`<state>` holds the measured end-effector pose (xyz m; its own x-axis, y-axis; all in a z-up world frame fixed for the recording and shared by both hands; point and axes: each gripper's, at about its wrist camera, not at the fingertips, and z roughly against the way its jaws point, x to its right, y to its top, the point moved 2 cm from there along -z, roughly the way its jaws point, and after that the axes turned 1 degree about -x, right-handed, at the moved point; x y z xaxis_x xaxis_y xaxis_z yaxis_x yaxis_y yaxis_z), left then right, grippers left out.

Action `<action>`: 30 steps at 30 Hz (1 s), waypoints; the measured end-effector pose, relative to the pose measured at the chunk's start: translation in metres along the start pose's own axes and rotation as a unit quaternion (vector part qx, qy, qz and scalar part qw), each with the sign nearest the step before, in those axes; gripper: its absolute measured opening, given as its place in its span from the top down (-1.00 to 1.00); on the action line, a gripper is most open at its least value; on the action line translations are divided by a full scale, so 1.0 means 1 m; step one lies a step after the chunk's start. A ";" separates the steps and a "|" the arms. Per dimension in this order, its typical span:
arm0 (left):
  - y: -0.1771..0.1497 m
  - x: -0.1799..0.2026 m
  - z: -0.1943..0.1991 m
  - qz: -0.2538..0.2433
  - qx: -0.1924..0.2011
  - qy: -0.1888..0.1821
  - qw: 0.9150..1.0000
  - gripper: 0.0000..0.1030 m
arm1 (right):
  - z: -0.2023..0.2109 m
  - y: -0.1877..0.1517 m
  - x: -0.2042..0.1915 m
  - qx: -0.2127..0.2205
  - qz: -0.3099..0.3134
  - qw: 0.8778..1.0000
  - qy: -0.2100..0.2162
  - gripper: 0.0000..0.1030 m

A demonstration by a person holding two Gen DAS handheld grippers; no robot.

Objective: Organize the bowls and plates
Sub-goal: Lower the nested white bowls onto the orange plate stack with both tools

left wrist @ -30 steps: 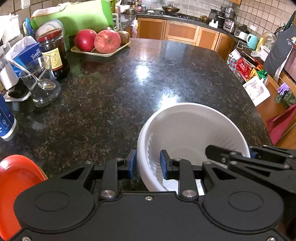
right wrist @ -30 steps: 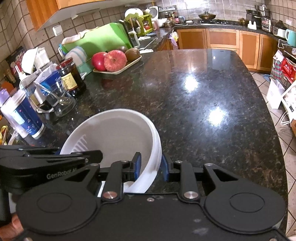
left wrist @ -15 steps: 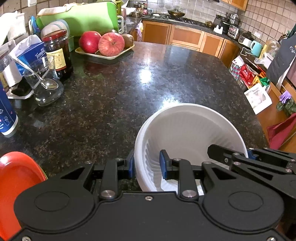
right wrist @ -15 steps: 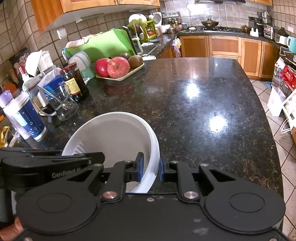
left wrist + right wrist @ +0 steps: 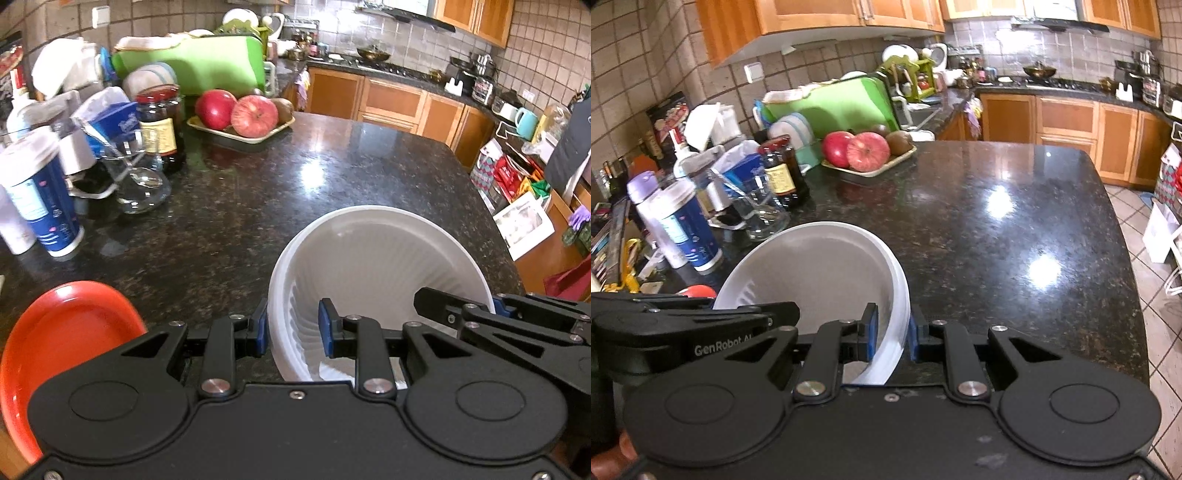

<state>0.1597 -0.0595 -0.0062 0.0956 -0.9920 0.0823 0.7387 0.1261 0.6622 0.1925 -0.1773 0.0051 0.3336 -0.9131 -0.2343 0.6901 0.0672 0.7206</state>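
left wrist view: the white bowl (image 5: 373,266) now sits higher over the dark worktop (image 5: 258,206) than a second ago, the left gripper (image 5: 291,330) jaws pinching its near-left rim. one orange plate (image 5: 59,339) lies left of the bowl.

right wrist view: the right gripper (image 5: 891,334) jaws clamp the bowl's (image 5: 812,273) right rim. two apples (image 5: 857,149) sit beyond the bowl.
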 end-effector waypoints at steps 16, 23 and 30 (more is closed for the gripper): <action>-0.015 -0.098 0.052 0.001 0.021 0.022 1.000 0.32 | 0.004 -0.009 -0.116 0.014 0.019 0.999 0.030 0.63; -0.030 -0.149 0.060 0.002 0.004 0.036 0.999 0.32 | -0.018 -0.019 -0.177 -0.010 0.023 0.999 0.033 0.63; -0.037 -0.180 0.055 -0.001 -0.018 0.032 0.999 0.32 | -0.038 -0.027 -0.212 -0.035 0.024 0.999 0.028 0.62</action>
<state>0.0784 0.1142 -0.0040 0.1359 -0.9902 0.0313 0.7618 0.1246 0.6357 0.1281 0.0297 0.0103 0.4012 -0.8845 -0.2382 0.7151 0.1399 0.6849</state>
